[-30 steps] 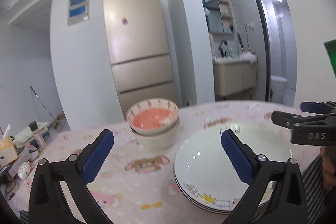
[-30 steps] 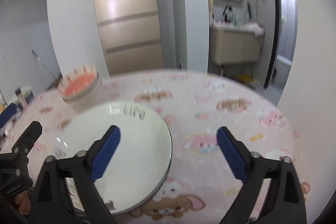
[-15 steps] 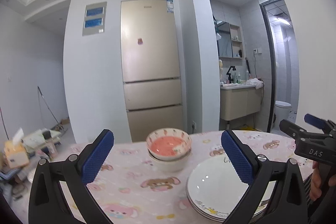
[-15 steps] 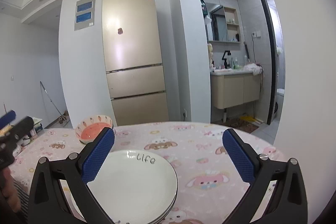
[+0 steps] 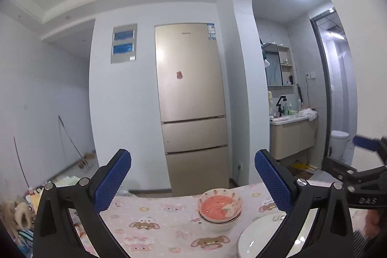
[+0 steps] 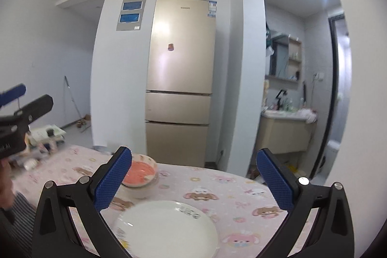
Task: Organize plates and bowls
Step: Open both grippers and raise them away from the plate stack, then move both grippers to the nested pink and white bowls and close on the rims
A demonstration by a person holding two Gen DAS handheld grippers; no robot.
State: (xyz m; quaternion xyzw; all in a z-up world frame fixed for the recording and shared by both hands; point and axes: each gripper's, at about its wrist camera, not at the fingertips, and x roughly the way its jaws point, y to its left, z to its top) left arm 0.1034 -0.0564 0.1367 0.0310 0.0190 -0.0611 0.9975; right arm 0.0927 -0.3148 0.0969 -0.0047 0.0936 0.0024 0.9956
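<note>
While the left gripper (image 5: 192, 179) hangs spread and empty, the stacked white bowls with a salmon-pink inside (image 5: 220, 208) sit on the pink cartoon-print tablecloth (image 5: 157, 226), near its far edge. In the right view, the right gripper (image 6: 193, 177) gapes wide above the white round plates (image 6: 167, 229).

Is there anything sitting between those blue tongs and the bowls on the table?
Nothing visible does. Both the left tongs and the right tongs hang open and empty above the table. The stacked bowls and the white plates sit ahead of them, with only bare tablecloth around.
</note>
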